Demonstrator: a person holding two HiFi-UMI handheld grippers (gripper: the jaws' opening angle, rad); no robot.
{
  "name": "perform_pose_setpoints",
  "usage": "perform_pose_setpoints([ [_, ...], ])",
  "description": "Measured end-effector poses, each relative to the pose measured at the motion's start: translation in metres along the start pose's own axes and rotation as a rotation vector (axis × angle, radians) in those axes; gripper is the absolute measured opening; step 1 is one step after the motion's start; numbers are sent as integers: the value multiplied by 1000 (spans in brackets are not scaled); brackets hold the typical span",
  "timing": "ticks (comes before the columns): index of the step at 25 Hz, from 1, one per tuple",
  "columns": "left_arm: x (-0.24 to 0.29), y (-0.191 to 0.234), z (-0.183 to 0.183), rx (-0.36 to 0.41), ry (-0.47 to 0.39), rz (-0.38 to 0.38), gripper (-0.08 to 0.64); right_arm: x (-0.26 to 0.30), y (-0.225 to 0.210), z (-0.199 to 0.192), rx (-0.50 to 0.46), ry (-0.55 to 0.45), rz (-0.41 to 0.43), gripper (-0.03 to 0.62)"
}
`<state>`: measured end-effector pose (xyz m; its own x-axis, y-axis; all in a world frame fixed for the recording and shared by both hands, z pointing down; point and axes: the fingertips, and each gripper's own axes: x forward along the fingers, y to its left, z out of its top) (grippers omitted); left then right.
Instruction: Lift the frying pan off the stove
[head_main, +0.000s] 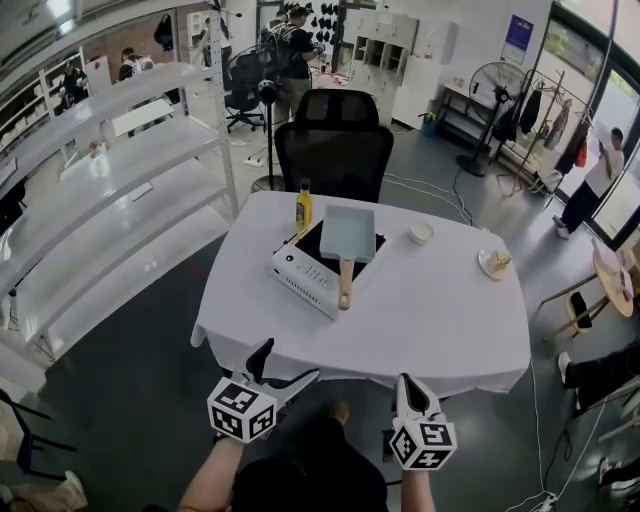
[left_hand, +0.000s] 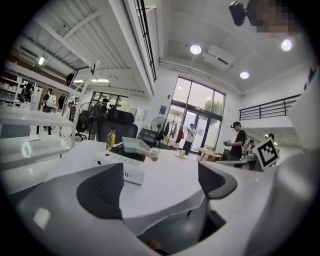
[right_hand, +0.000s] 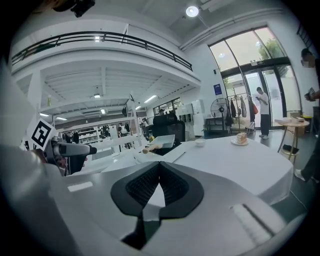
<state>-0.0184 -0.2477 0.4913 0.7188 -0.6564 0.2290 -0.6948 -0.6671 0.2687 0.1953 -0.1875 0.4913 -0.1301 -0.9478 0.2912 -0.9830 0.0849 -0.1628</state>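
With left gripper (head_main: 284, 366) spread (right gripper (head_main: 407, 385) pressed together), we should clamp squarely the wooden handle (head_main: 345, 284) of the frying pan (head_main: 347, 232).

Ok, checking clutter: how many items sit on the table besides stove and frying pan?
3: yellow bottle at the stove's far corner, small white bowl right of the frying pan, plate of cake near the right edge.

A rounded desk draped in white cloth (head_main: 440, 330) stands on a dark grey floor (head_main: 130, 400), a black mesh office chair (head_main: 335, 145) behind it and a white metal shelving rack (head_main: 120, 180) to its left. Tall glass doors (left_hand: 197, 115) let in daylight, near a black pedestal fan (head_main: 493, 85) and what looks like a clothes rack (head_main: 545, 110).
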Motion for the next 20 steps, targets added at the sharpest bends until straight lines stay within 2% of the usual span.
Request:
perform_pose_setpoints([
  [5, 44, 6, 22, -6, -11, -10, 499, 35, -28, 19, -1, 5, 8, 5],
  [13, 102, 26, 46, -29, -28, 42, 499, 93, -62, 52, -11, 0, 60, 5],
  [20, 139, 51, 61, -50, -43, 112, 499, 136, -84, 61, -34, 18, 89, 5],
])
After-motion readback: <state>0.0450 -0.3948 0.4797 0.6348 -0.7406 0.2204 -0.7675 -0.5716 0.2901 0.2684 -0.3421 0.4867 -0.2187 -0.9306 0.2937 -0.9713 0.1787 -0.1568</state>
